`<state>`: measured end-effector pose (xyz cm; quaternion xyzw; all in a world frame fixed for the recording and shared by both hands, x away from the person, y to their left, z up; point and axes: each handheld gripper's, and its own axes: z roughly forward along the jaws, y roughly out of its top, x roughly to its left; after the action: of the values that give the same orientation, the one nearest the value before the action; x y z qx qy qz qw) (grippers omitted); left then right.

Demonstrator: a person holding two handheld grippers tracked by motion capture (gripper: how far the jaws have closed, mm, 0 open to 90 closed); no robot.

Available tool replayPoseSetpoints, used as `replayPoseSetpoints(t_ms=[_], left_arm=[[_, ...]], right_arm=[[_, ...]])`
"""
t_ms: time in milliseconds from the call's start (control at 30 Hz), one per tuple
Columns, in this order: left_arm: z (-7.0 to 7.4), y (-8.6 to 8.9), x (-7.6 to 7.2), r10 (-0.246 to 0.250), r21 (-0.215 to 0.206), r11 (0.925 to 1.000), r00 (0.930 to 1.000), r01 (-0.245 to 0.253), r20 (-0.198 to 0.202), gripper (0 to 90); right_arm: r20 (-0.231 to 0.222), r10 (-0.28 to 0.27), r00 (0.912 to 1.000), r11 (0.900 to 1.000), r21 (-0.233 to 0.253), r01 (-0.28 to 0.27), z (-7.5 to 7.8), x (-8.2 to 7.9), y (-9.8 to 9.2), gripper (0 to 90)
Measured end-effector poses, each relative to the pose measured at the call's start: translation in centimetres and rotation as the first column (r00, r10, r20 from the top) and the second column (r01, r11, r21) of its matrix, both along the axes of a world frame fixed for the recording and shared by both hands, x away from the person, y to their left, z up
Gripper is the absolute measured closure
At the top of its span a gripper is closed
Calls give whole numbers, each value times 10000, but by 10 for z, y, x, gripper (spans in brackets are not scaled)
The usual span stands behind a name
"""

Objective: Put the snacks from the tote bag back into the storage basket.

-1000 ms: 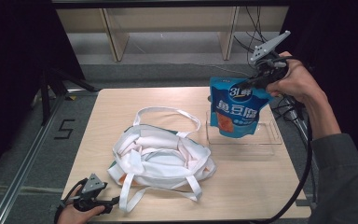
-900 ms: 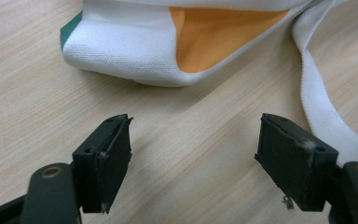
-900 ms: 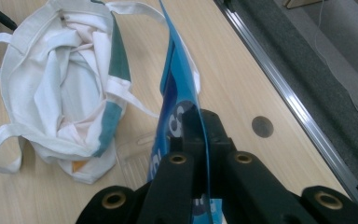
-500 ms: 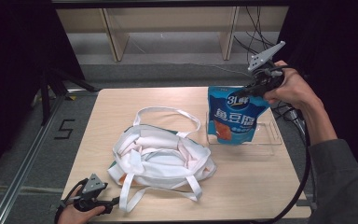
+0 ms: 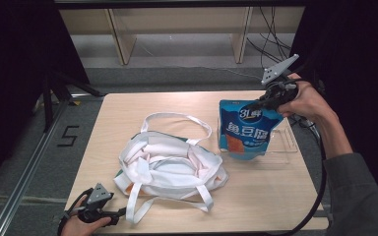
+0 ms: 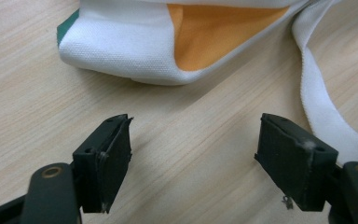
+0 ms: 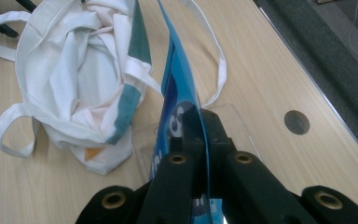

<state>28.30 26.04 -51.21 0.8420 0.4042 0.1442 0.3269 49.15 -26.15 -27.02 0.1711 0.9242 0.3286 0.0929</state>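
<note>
Wooden table (image 5: 128, 118) carries crumpled white tote bag (image 5: 170, 164) at centre. Blue snack pouch (image 5: 246, 130) hangs upright over clear tray (image 5: 288, 145), right of bag. Right tongs (image 5: 262, 104) pinch pouch top edge. Left tongs (image 5: 123, 212) spread wide, empty, near bag corner at table's front edge.

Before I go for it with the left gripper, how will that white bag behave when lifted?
Likely floppy: the white bag lies crumpled in soft folds. Its loose straps would probably dangle and drag. It looks light, so the open left gripper may lift only one layer.
</note>
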Motion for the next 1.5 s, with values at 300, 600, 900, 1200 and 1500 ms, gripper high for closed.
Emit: replayPoseSetpoints(t_ms=[300,600,900,1200,1500], left_arm=[[2,1,0,-213,189,9996,9997,216,-123,252],[1,1,0,-348,255,9991,9994,349,-21,252],[2,1,0,-200,192,9996,9997,203,-125,252],[3,3,1,-277,353,9990,9996,280,-92,252],[3,3,1,-277,366,9989,9996,280,-87,252]], right_arm=[[-153,129,9998,9999,-67,-130,-12,-1,-3,900],[-86,155,9998,9999,-24,-155,-14,-1,-6,899],[-157,-102,9998,9999,67,103,-13,-2,-9,846],[-176,-758,9970,9962,416,765,-12,-5,-15,708],[-120,-1379,9904,9877,732,1384,-10,-8,-15,602]])
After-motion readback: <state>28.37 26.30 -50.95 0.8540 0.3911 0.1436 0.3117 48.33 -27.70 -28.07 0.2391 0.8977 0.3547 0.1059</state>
